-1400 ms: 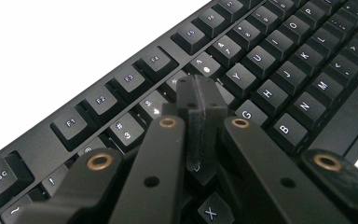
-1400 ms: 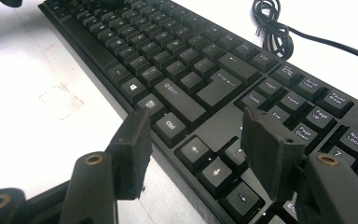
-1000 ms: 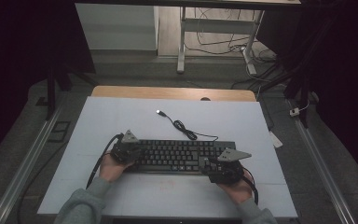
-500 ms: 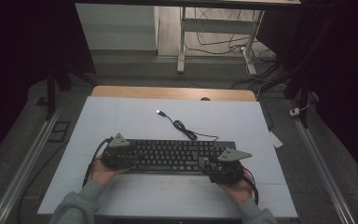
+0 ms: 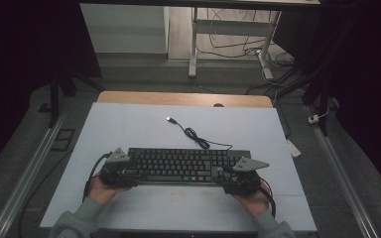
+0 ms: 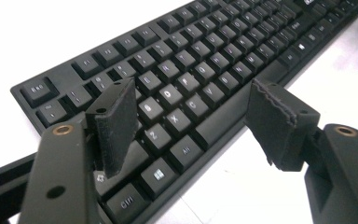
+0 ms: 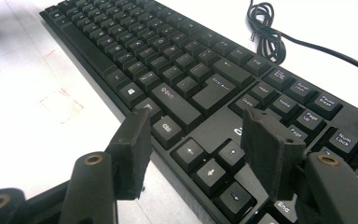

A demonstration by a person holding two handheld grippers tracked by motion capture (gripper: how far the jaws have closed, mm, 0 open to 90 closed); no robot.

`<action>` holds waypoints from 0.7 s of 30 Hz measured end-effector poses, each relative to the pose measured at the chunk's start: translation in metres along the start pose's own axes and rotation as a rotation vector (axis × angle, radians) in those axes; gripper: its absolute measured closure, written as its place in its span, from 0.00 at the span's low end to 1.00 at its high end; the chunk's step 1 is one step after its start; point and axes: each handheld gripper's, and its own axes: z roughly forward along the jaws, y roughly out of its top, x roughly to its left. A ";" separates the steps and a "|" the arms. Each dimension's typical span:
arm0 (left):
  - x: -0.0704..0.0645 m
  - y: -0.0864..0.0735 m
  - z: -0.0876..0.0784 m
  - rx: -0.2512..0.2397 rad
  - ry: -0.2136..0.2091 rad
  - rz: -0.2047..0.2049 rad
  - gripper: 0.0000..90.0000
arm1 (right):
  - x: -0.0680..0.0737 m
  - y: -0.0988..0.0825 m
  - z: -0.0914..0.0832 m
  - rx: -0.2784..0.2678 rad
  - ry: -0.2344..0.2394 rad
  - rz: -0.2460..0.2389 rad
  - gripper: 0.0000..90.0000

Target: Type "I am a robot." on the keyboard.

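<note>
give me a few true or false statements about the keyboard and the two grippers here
1. The keyboard lies flat on the white table. True.
2. The left gripper is clamped shut on the keyboard. False: its jaws have just been opening, and its fingers stand apart above the keys.
3. The keyboard's cable is plugged into a computer. False: its plug lies loose on the table.
4. The right gripper is at the arrow-key end, fingers apart. True.

A lab: bare white table (image 5: 129, 129); metal floor rails (image 5: 25, 178); loose cables (image 5: 228, 34).
</note>
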 end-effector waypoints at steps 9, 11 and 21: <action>0.001 -0.004 -0.003 0.003 -0.001 -0.003 0.35 | 0.000 0.000 0.000 0.000 0.003 -0.001 0.48; 0.002 -0.004 -0.002 0.003 -0.001 -0.006 0.35 | 0.000 0.001 0.000 0.002 0.002 -0.002 0.48; 0.003 -0.004 -0.001 0.008 0.002 -0.001 0.35 | 0.002 0.005 0.002 -0.013 0.013 -0.002 0.48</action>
